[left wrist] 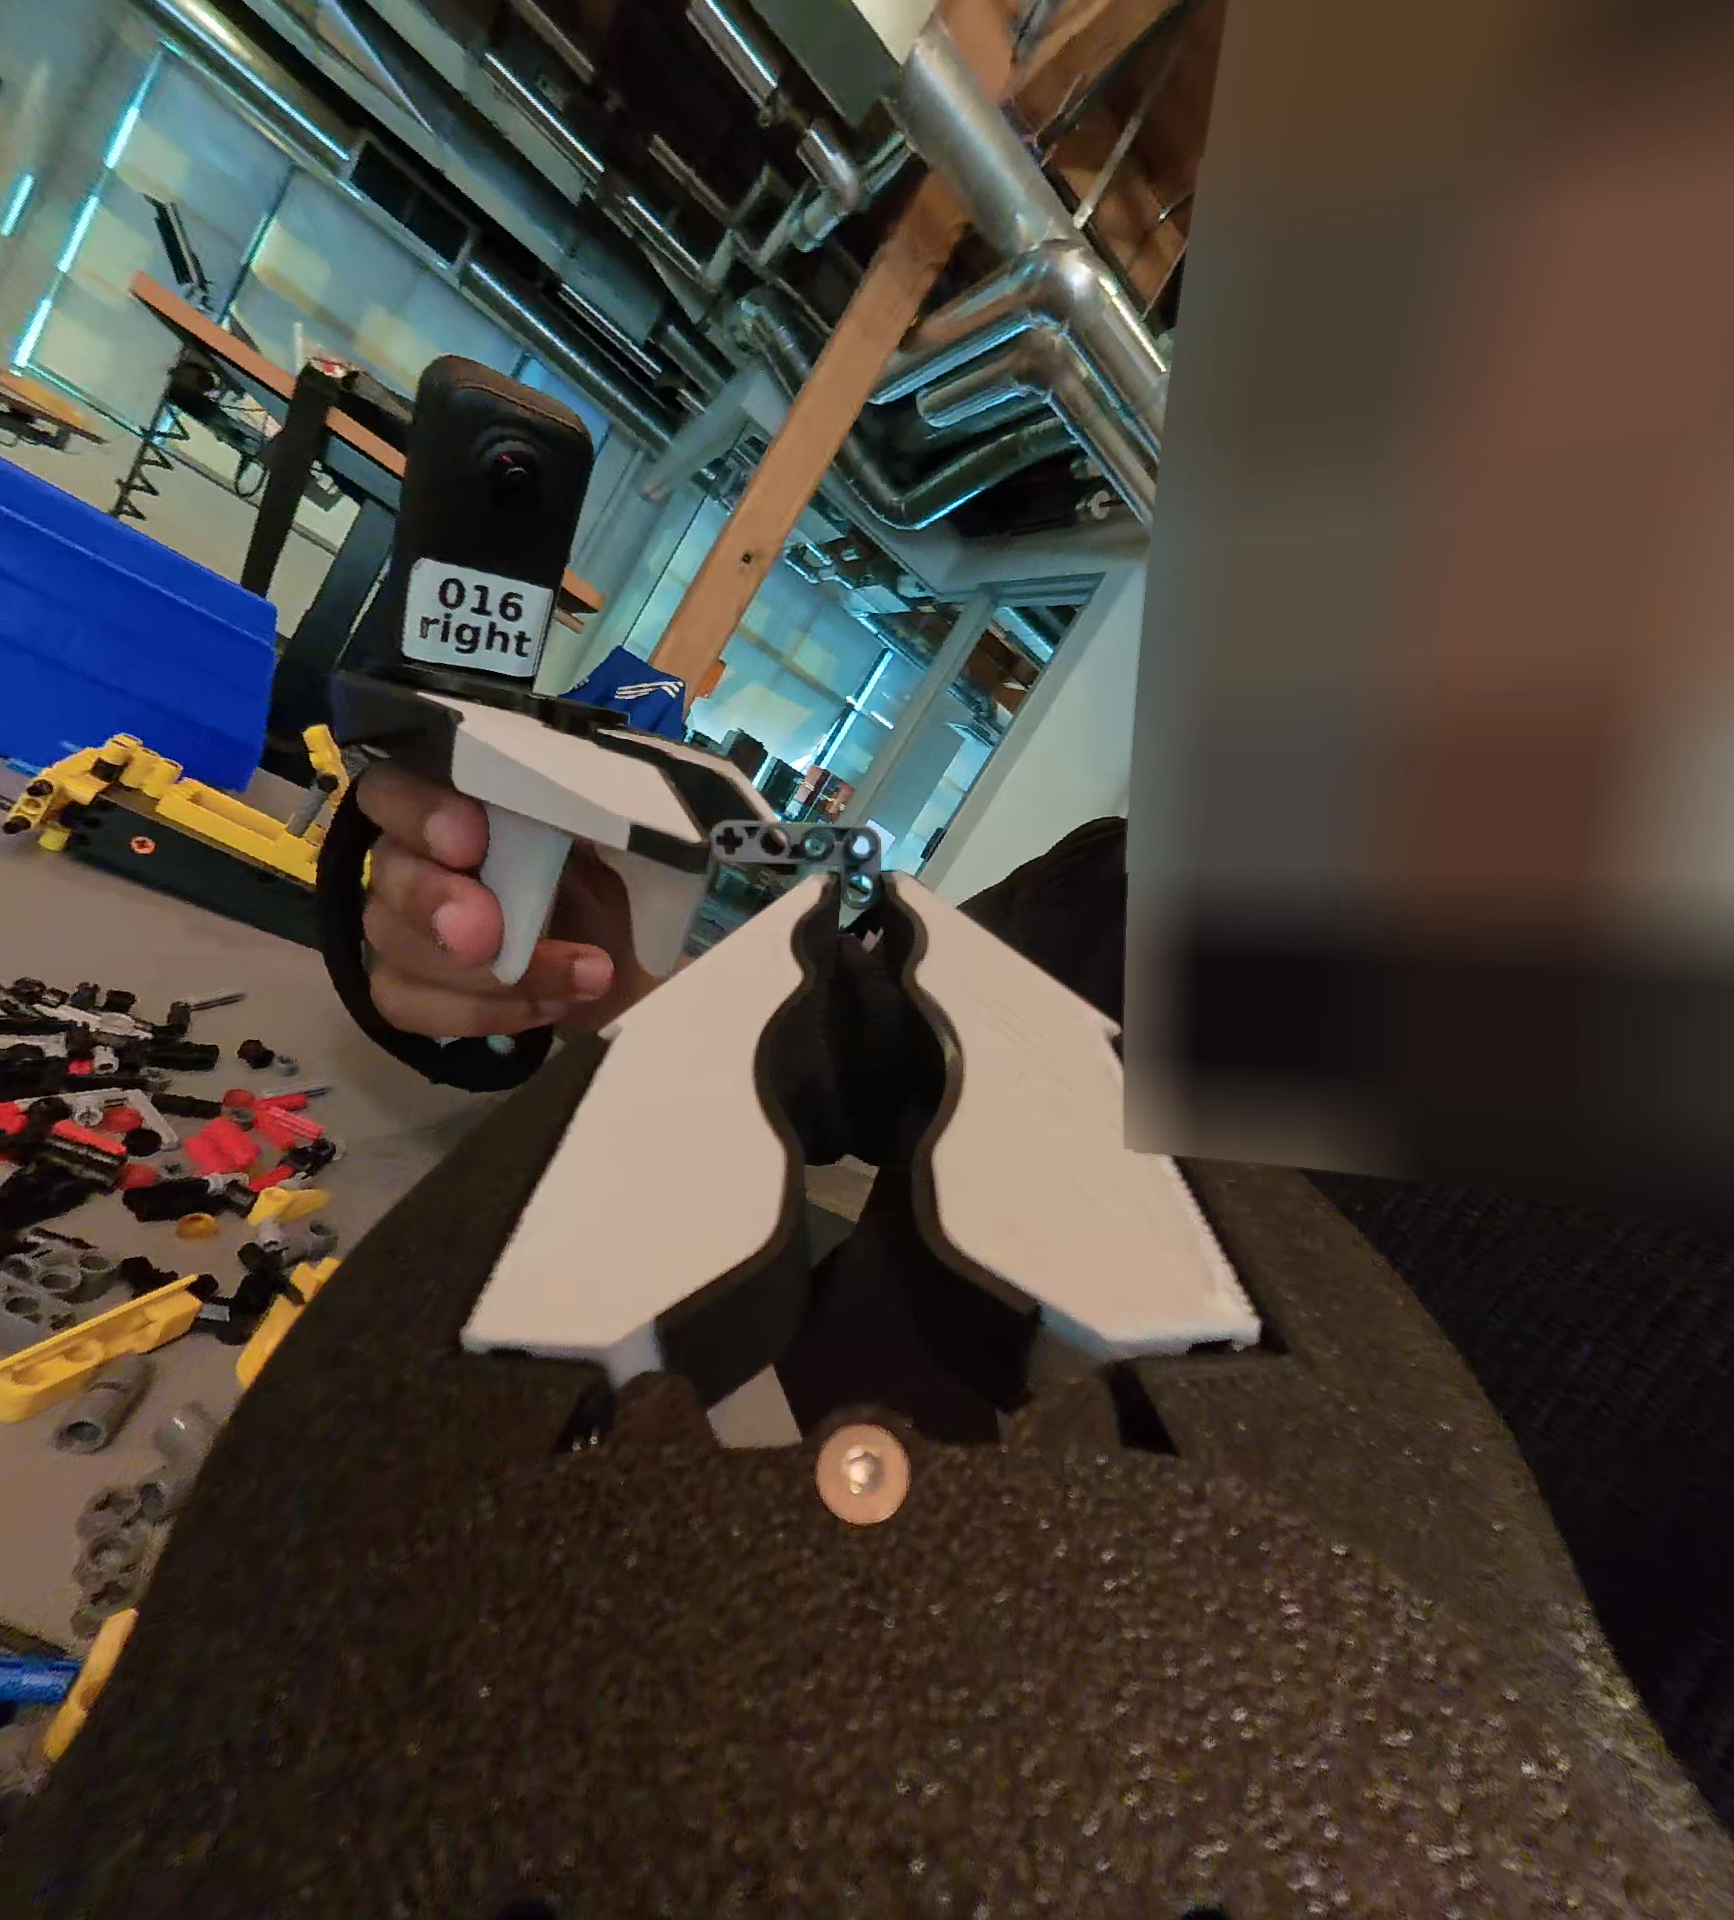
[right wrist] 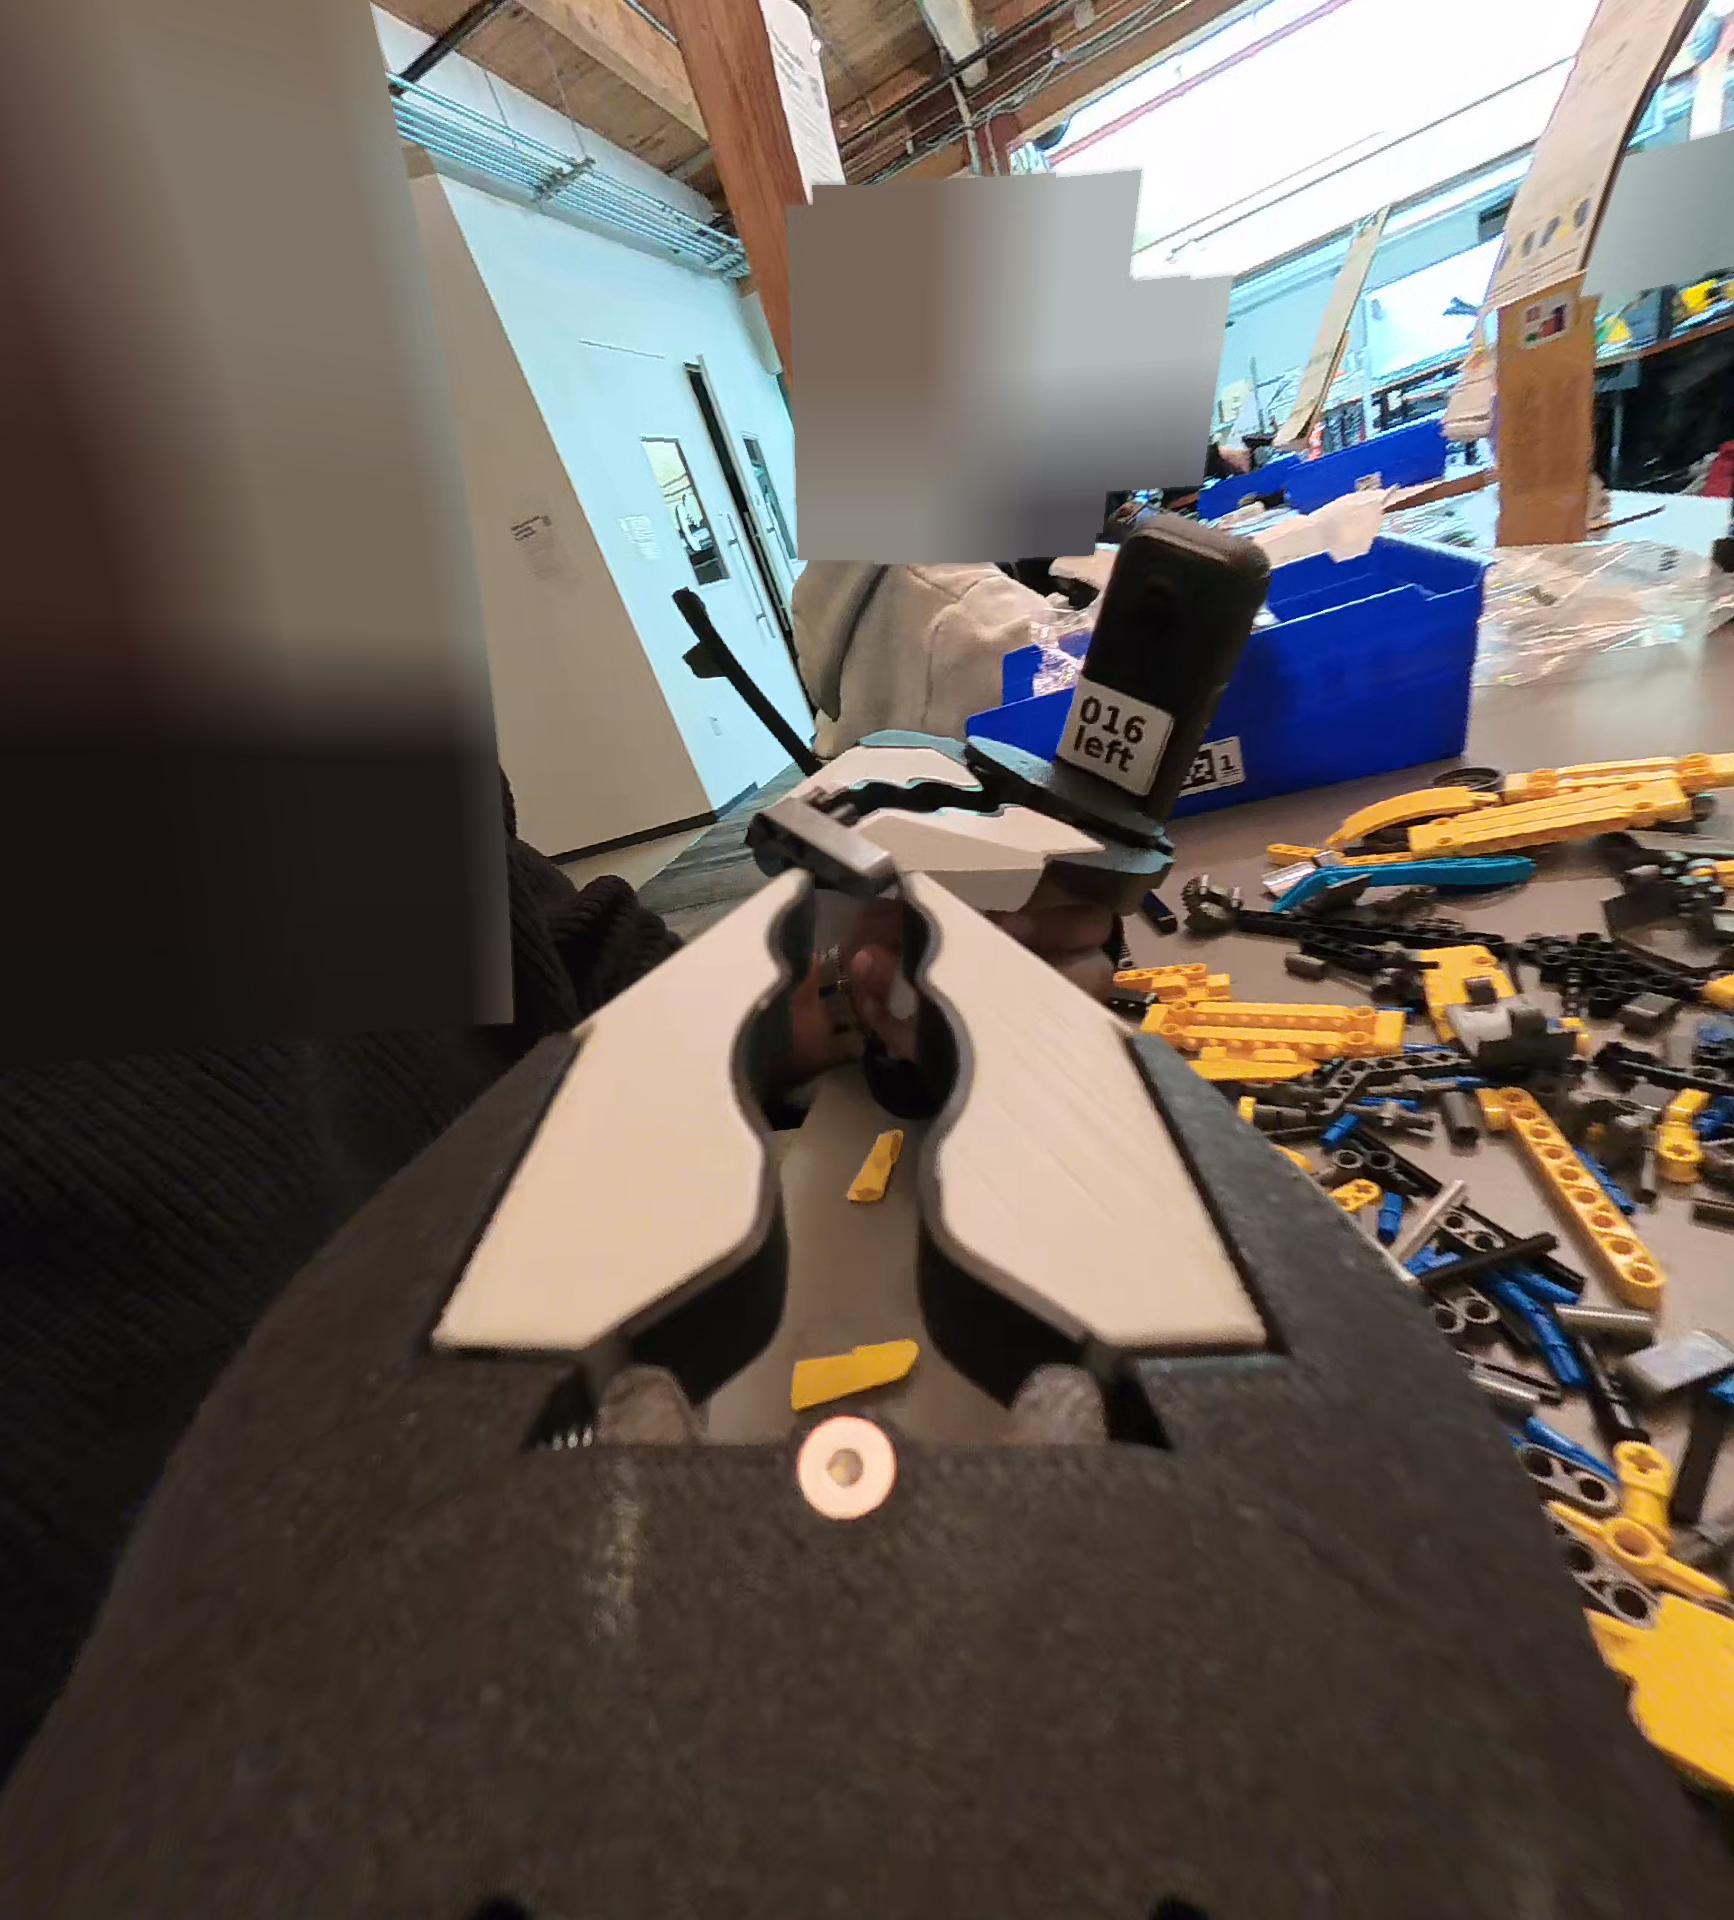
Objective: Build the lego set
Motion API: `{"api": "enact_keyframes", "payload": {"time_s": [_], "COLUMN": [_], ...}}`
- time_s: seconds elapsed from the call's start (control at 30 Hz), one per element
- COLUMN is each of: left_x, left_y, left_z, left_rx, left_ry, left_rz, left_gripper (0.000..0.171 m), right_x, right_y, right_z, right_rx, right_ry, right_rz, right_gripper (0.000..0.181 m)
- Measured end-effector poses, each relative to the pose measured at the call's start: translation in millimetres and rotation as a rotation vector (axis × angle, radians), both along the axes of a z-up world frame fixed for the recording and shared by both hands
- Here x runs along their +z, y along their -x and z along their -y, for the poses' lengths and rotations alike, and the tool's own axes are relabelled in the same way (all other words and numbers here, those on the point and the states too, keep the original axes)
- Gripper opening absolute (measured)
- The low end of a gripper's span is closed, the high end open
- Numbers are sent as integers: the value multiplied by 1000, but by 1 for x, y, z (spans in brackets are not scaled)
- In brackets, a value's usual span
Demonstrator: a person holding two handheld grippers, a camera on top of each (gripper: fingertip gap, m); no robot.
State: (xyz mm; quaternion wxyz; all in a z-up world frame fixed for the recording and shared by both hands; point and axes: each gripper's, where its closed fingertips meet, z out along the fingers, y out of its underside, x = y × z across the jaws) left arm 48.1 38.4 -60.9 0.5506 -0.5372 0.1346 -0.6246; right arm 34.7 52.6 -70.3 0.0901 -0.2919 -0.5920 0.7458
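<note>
My left gripper [left wrist: 850, 883] is shut on the short leg of a small grey holed beam [left wrist: 790, 842], held up in the air above the table. My right gripper, held by a hand, shows to the left in the left wrist view [left wrist: 712, 831] and its tips meet the beam's other end. In the right wrist view my right gripper [right wrist: 852, 883] is shut on the same grey beam [right wrist: 827, 847]. The left gripper [right wrist: 946, 831], with a black camera on top, reaches the beam from behind.
Loose red, black, grey and yellow pieces [left wrist: 63, 1143] lie at left by a yellow-black part-built model [left wrist: 167, 821] and a blue bin [left wrist: 63, 603]. In the right wrist view, yellow, blue and black pieces [right wrist: 1465, 1091] cover the grey table [right wrist: 1621, 707], with a blue bin [right wrist: 1362, 665] behind. Only a small space, under 4 cm, lies between the two pairs of fingers.
</note>
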Motion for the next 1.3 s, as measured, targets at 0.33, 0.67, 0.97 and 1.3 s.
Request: {"api": "enact_keyframes", "payload": {"time_s": [0.33, 0.67, 0.97, 1.3], "left_x": [-1, -22, -33, -32], "left_y": [8, 26, 35, 39], "left_z": [-6, -32, -41, -40], "left_rx": [40, 395, 536, 592], "left_ry": [19, 20, 31, 3], "left_rz": [21, -248, -395, -451], "left_gripper": [8, 12, 13, 7], "right_x": [3, -7, -18, -24], "right_y": [2, 19, 25, 26], "right_z": [-9, -39, -42, -38], "right_rx": [-44, -208, -276, -279], "right_ry": [13, 23, -74, -156], "right_rz": [-9, 81, 95, 84], "right_gripper": [10, 8, 8, 8]}}
